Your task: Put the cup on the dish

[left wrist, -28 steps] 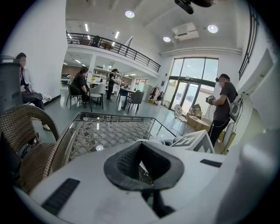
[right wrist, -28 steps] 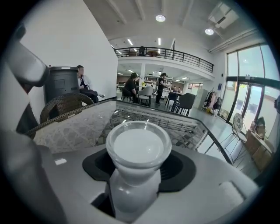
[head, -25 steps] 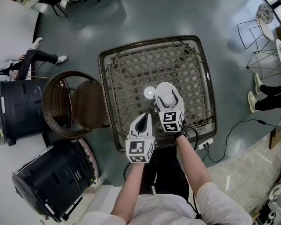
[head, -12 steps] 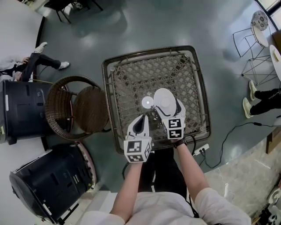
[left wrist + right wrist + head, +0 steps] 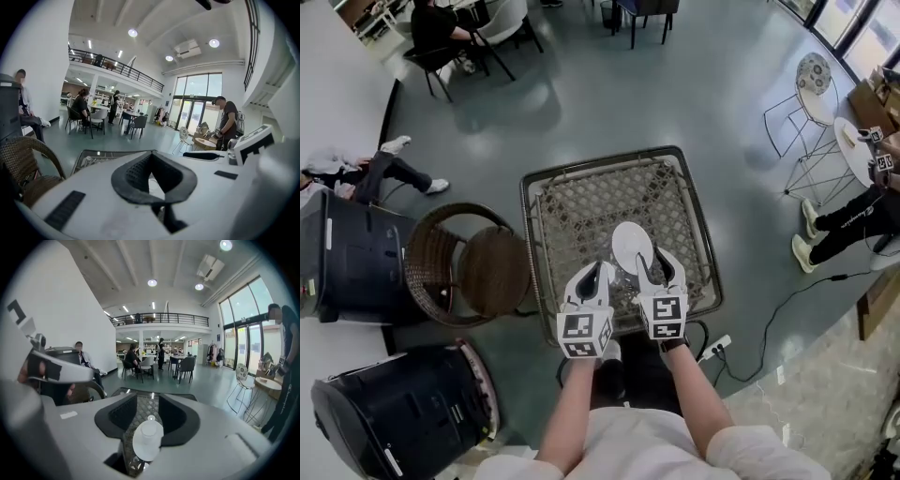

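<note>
Cup [image 5: 150,430] now seated on dish [image 5: 144,452], no longer beside it, near wicker table's [image 5: 531,217] front edge; task seemingly complete. Right gripper [image 5: 149,405] clear, jaws apart and closing on nothing; left gripper [image 5: 151,161] closed, empty.

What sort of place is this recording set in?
Probably a café or lobby lounge: seated people, a railed mezzanine, tall windows, a wicker chair.
</note>
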`<control>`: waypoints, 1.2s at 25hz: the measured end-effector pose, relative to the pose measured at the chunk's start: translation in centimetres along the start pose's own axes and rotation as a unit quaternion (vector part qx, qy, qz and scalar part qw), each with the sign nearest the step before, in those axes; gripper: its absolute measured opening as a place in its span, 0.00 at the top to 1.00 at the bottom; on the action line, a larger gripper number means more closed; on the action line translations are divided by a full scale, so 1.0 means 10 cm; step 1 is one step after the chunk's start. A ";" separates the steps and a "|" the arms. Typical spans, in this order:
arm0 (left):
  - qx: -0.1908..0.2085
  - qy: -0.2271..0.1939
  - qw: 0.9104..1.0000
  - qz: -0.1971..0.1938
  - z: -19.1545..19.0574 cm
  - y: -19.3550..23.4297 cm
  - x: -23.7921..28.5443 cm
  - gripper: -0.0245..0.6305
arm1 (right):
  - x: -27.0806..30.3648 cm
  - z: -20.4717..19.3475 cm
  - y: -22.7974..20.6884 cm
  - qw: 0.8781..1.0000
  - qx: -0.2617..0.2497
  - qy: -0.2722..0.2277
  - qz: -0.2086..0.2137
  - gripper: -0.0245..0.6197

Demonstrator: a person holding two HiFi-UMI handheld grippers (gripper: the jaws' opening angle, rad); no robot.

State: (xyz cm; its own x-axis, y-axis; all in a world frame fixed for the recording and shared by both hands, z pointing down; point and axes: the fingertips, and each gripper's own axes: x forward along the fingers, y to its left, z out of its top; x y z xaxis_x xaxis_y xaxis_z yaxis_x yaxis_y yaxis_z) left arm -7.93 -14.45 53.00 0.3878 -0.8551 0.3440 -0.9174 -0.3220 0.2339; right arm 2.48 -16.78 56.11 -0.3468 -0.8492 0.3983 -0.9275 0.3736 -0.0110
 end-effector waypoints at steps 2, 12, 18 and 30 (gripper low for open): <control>0.005 -0.018 1.000 -0.005 0.16 -0.08 -0.10 0.96 | -0.19 0.26 0.04 0.999 0.008 -0.034 -0.006 0.78; 0.052 -0.109 0.992 -0.035 0.95 -0.37 -0.63 0.96 | -0.95 1.22 0.30 0.989 0.010 -0.148 -0.020 0.96; 0.065 -0.130 0.988 -0.048 1.10 -0.41 -0.92 0.96 | -1.31 1.45 0.48 0.983 0.022 -0.180 -0.036 0.96; 0.094 -0.142 0.982 -0.083 1.54 -0.59 -0.87 0.96 | -1.32 1.92 0.49 0.979 0.031 -0.193 -0.048 0.96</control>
State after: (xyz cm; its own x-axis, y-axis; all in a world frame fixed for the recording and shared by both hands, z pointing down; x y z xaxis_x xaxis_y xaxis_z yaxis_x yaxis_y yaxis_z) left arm -7.23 -11.37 34.57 0.5169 -0.8550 0.0423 -0.8546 -0.5125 0.0838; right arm -0.19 -10.88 33.21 -0.2736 -0.9616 0.0229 -0.9609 0.2722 -0.0513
